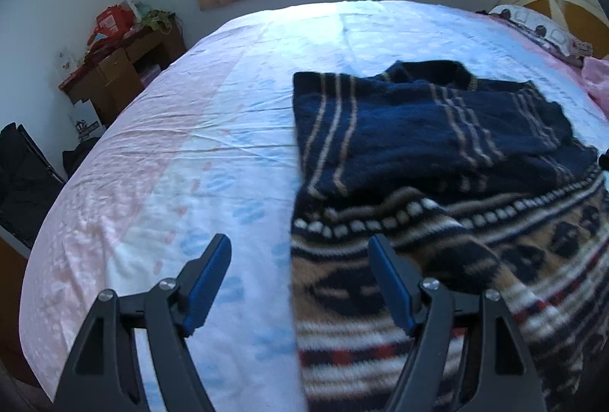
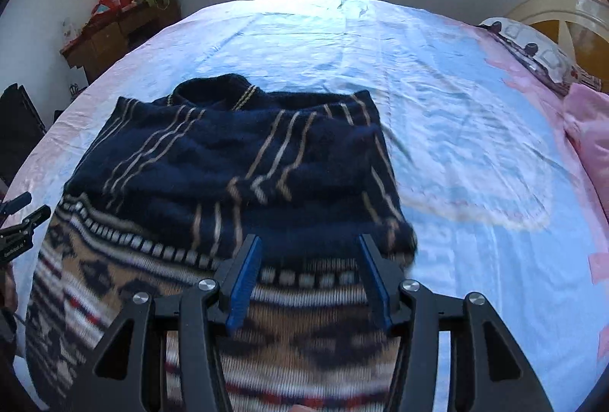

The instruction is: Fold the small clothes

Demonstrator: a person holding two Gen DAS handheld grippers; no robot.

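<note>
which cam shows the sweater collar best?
Right wrist. The collar sits unobstructed near frame centre, its round opening and striped rim visible. In the left wrist view the collar is off to the right, flattened and harder to make out.

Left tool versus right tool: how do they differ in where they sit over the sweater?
The left tool straddles the sweater's left edge, one finger over bare bedsheet; the right tool hangs wholly over the knit, near its right side. The left tool faces the patterned lower band; the right tool faces the folded navy sleeves. Both are open and hold nothing.
</note>
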